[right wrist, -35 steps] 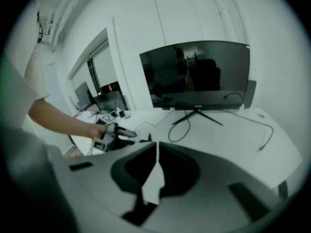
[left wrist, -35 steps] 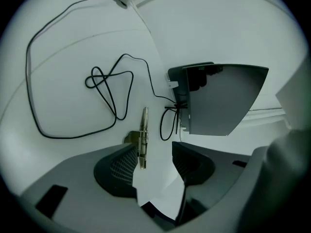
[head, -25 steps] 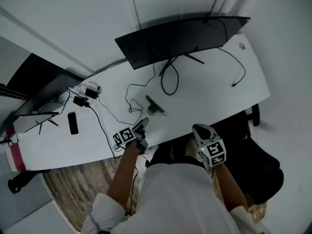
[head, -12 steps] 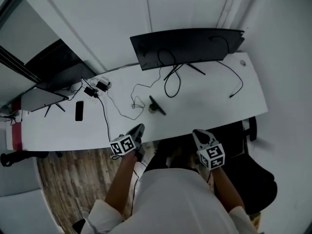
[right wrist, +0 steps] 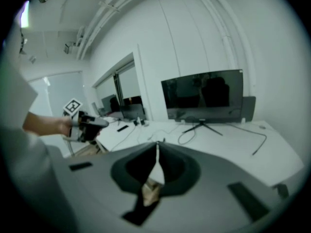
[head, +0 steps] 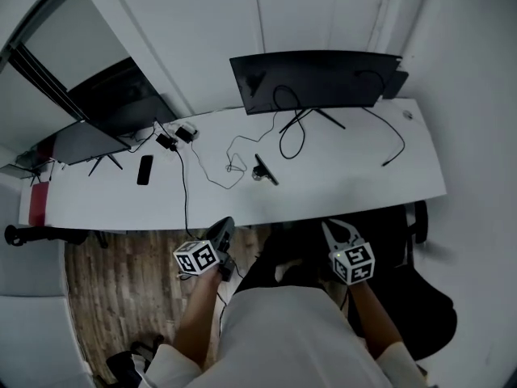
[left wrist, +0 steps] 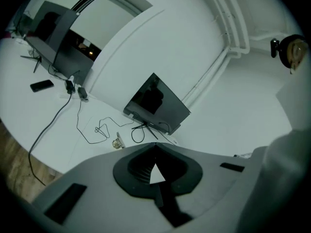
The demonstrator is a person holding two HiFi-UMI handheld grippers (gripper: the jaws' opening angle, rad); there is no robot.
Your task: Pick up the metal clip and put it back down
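The metal clip (head: 264, 170) lies on the white desk (head: 347, 176) in front of the monitor stand, a small dark bar with a shiny base; the left gripper view shows this clip (left wrist: 118, 142) beside a looped cable. Below the desk's near edge my left gripper (head: 225, 224) hangs over the wooden floor, well short of the clip. Its jaws have just been closing, and the tips (left wrist: 155, 143) now meet with nothing between them. My right gripper (head: 331, 226) is held off the desk above the person's lap, its tips (right wrist: 157, 143) also together and empty.
A dark curved monitor (head: 319, 79) stands at the back of the desk, with black cables (head: 287, 128) trailing in front of it. A phone (head: 145, 169), power adapters (head: 174, 136) and a second screen (head: 121, 107) sit at the left. Behind the right arm is a black chair (head: 420, 297).
Both grippers have drawn back from the desk edge towards the person. The left gripper's jaws have closed on nothing. The clip has stayed on the desk.
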